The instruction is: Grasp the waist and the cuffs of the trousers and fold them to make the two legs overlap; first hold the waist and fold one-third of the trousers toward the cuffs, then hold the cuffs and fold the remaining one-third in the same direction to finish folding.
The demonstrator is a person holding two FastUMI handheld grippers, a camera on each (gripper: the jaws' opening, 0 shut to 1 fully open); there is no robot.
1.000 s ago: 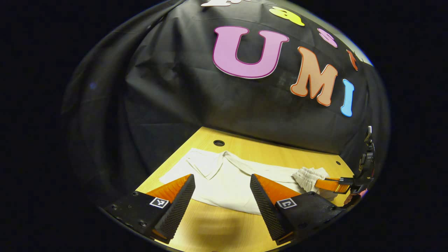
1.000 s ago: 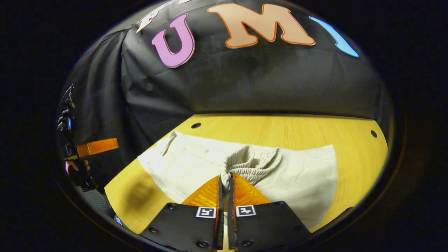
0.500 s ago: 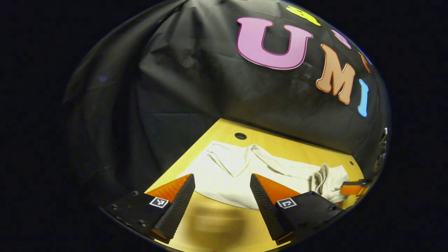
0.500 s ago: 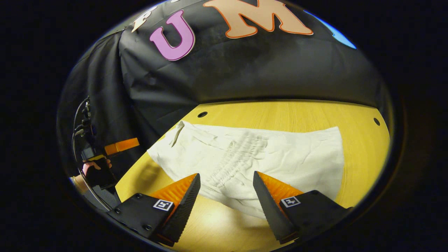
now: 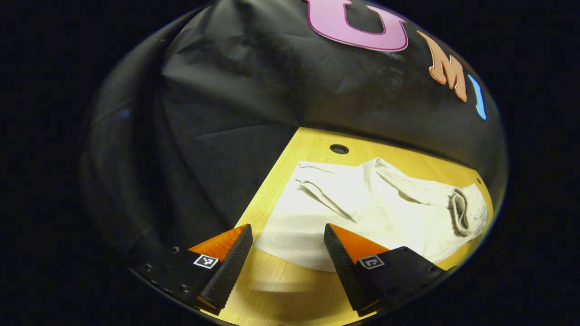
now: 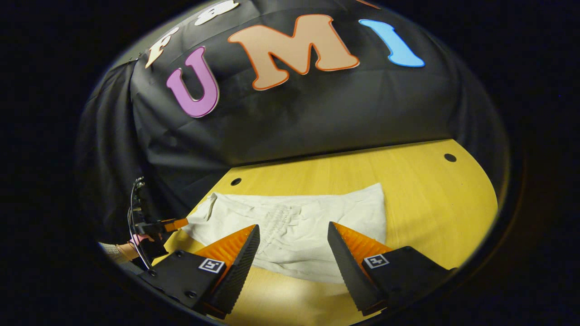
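Two grippers hang over one wooden table [image 6: 430, 203], both with jaws spread wide and nothing between the fingers. The table is the largest thing here; its near edge is cut off under the gripper bodies in both views, and its far edge meets the black cloth wall [image 6: 294, 117]. Small round holes sit in the tabletop just beyond the trousers' far corners.

The trousers [image 6: 312, 222], pale cream, lie flat on the table in a folded, wrinkled oblong. In the right gripper view the gathered elastic waist [image 6: 276, 222] runs across the middle of the oblong, and bare wood stretches wide to the right of the trousers and beyond them toward the wall. In the left gripper view the trousers [image 5: 362, 208] reach close to the table's left edge; a loose flap lies turned over near the far corner, and the bunched waist [image 5: 460, 210] sits at the right end, partly lost in the lens curve.

The right gripper [image 6: 293, 251] hovers above the trousers' near edge. The left gripper [image 5: 288, 251] hangs over their near-left corner; in the right gripper view the left gripper [image 6: 170, 225] shows beyond the trousers' left end, held by a hand [image 6: 129, 249], too small to judge its opening there.
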